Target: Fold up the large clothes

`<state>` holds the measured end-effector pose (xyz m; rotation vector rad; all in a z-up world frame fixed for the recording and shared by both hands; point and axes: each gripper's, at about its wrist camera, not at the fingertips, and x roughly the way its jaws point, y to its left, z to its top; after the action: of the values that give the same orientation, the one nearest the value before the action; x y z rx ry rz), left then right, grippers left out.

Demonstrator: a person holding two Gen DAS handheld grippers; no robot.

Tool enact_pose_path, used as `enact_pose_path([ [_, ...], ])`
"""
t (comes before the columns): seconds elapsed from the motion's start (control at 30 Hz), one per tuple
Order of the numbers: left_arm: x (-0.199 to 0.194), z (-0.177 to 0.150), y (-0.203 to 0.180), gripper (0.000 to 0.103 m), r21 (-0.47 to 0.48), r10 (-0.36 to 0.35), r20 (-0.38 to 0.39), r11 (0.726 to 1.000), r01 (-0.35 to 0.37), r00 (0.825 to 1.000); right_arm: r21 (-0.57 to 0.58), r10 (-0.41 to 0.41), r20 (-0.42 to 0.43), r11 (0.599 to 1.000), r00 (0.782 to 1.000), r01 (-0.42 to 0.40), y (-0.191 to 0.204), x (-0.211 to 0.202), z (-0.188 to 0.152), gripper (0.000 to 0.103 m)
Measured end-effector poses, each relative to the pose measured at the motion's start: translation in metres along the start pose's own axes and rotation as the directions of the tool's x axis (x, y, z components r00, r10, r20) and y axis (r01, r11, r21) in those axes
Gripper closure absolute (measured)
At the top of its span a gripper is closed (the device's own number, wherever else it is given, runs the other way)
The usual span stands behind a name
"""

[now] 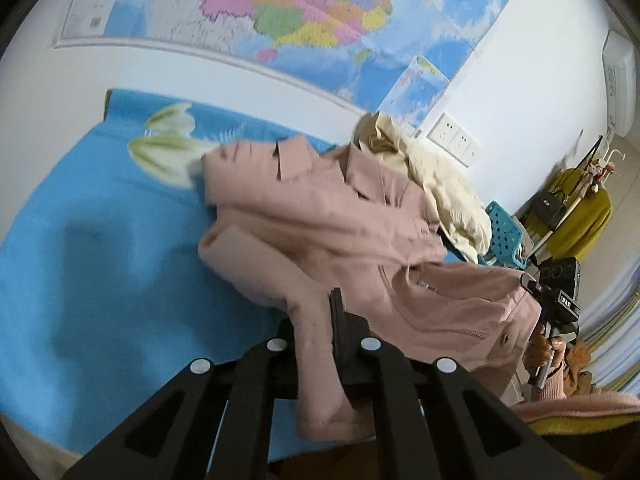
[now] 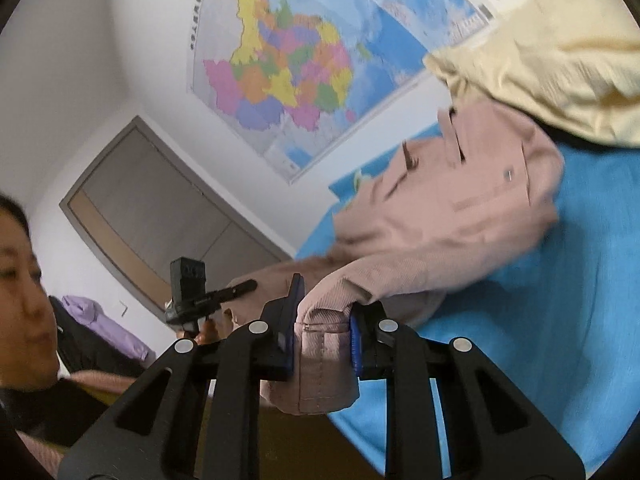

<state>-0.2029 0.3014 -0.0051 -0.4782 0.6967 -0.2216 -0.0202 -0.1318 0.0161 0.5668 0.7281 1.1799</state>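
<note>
Pinched between the left tongs [image 1: 316,332]: a hem edge of the pink coat [image 1: 320,220], hanging down past the black fingers. Same story at the right tongs [image 2: 322,336], closed on a stitched corner of that coat, blue pads pressing either side of the cloth. Both tongs gripping, then, none open.

Ahead of the tongs: rest of the coat lying bunched on the blue blanket [image 1: 100,260], collar and lapels furthest away, body sagging between the two grips. Beyond the coat and touching its far edge, a cream garment [image 1: 440,184] in a heap. Behind all that, a wall map [image 1: 300,20].

Step in hand, by the look of it: lifting the bottom hem to carry it over toward the collar. To do it well:
- keep both grips level with each other, so the fold line comes out straight
- pull the two corners gently apart first, taking out the sag between the tongs
- raise high enough for the hem to clear the bunched middle, then lay it forward, away from the tongs
- stop short of the cream heap, to avoid dragging it along
- release only once the hem rests flat on the coat

Thick fabric, likely heavy; slipping from a shallow pinch a real risk.
</note>
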Motion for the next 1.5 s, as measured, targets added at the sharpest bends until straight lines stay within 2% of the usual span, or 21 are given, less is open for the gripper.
enact_pose_path([
  [0.27,0.013,0.076,-0.003,0.097,0.049,0.015,0.013,0.999,-0.016,1.0,-0.018,-0.043,0.049,0.999,0.998,0.044,-0.005,0.017,0.068,0.084],
  [0.4,0.029,0.116,0.002,0.097,0.041,0.026,-0.001,0.999,-0.026,1.0,-0.003,-0.051,0.071,0.999,0.996,0.051,-0.015,0.029,0.099,0.084],
  [0.6,0.067,0.17,0.015,0.097,0.022,0.068,-0.028,0.997,-0.068,0.997,0.053,-0.127,0.057,0.991,0.99,0.124,-0.049,0.068,0.148,0.083],
  [0.67,0.088,0.188,0.025,0.097,-0.013,0.087,-0.053,0.996,-0.088,0.995,0.089,-0.157,0.04,0.984,0.987,0.153,-0.067,0.083,0.162,0.083],
  [0.73,0.108,0.2,0.031,0.097,-0.009,0.116,-0.073,0.993,-0.117,0.991,0.13,-0.198,0.025,0.972,0.98,0.194,-0.085,0.096,0.171,0.083],
  [0.87,0.151,0.216,0.049,0.096,-0.027,0.186,-0.137,0.981,-0.191,0.973,0.182,-0.294,-0.034,0.938,0.955,0.296,-0.124,0.124,0.182,0.082],
  [0.93,0.175,0.219,0.06,0.094,-0.035,0.232,-0.177,0.97,-0.242,0.956,0.196,-0.348,-0.059,0.915,0.936,0.352,-0.139,0.135,0.185,0.081],
  [1.03,0.207,0.22,0.083,0.092,-0.068,0.272,-0.244,0.953,-0.296,0.931,0.186,-0.389,-0.089,0.898,0.917,0.399,-0.151,0.147,0.189,0.075],
  [1.1,0.219,0.219,0.093,0.092,-0.083,0.277,-0.267,0.948,-0.308,0.923,0.164,-0.403,-0.096,0.895,0.91,0.414,-0.15,0.151,0.19,0.067],
  [1.13,0.223,0.218,0.096,0.089,-0.084,0.269,-0.28,0.95,-0.302,0.922,0.159,-0.397,-0.097,0.899,0.913,0.408,-0.148,0.151,0.191,0.062],
  [1.2,0.222,0.216,0.096,0.081,-0.086,0.249,-0.272,0.956,-0.281,0.929,0.144,-0.378,-0.084,0.911,0.922,0.386,-0.142,0.149,0.192,0.044],
  [1.23,0.216,0.216,0.094,0.072,-0.083,0.229,-0.256,0.963,-0.258,0.939,0.132,-0.378,-0.079,0.913,0.922,0.385,-0.139,0.148,0.192,0.041],
  [1.27,0.207,0.217,0.091,0.057,-0.079,0.213,-0.223,0.969,-0.235,0.951,0.103,-0.385,-0.072,0.914,0.92,0.391,-0.132,0.146,0.191,0.039],
  [1.3,0.2,0.217,0.086,0.048,-0.072,0.222,-0.192,0.968,-0.239,0.956,0.07,-0.391,-0.062,0.916,0.918,0.395,-0.123,0.144,0.189,0.036],
  [1.33,0.187,0.218,0.08,0.034,-0.052,0.25,-0.128,0.965,-0.259,0.96,0.045,-0.4,-0.051,0.915,0.915,0.402,-0.115,0.143,0.189,0.035],
  [1.37,0.173,0.217,0.072,0.028,-0.024,0.265,-0.061,0.964,-0.266,0.962,-0.001,-0.421,-0.033,0.907,0.906,0.421,-0.105,0.141,0.185,0.033],
  [1.47,0.151,0.209,0.044,0.027,0.083,0.251,0.045,0.964,-0.254,0.967,-0.138,-0.46,0.012,0.879,0.888,0.457,-0.075,0.143,0.175,0.032],
  [1.5,0.15,0.206,0.035,0.026,0.128,0.242,0.058,0.96,-0.247,0.969,-0.226,-0.472,0.009,0.858,0.882,0.462,-0.061,0.152,0.165,0.028],
])
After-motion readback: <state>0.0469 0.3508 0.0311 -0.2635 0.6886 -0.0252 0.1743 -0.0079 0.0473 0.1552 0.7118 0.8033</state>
